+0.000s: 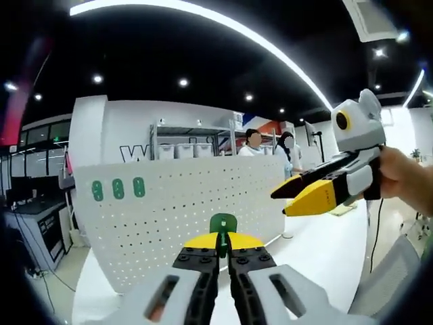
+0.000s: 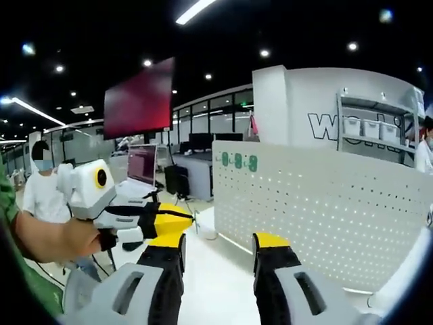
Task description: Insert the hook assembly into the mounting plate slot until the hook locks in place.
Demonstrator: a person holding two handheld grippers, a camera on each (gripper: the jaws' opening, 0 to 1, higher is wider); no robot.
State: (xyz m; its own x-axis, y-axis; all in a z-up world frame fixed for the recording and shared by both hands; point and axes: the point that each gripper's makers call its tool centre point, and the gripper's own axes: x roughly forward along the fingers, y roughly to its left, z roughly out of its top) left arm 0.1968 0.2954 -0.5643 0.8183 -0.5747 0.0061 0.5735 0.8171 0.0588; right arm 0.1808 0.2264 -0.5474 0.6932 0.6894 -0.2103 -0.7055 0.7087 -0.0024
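Observation:
A white pegboard mounting plate (image 1: 176,203) stands upright on the white table, with three green hooks (image 1: 118,188) fixed near its top left corner. My left gripper (image 1: 223,242) is shut on a green hook piece (image 1: 223,224), held just in front of the plate's lower middle. A hand holds my right gripper (image 1: 291,202) off to the right, short of the plate. In the right gripper view, my right gripper (image 2: 218,244) is open and holds nothing, the plate (image 2: 325,210) with its green hooks (image 2: 238,161) lies ahead, and the left gripper (image 2: 169,220) is at the left.
The white table (image 1: 318,250) runs on to the right of the plate. Behind it are a shelf of white bins (image 1: 183,150) and two people (image 1: 254,142). A laptop (image 2: 141,166), a red screen (image 2: 139,101) and another person (image 2: 42,189) are at the left.

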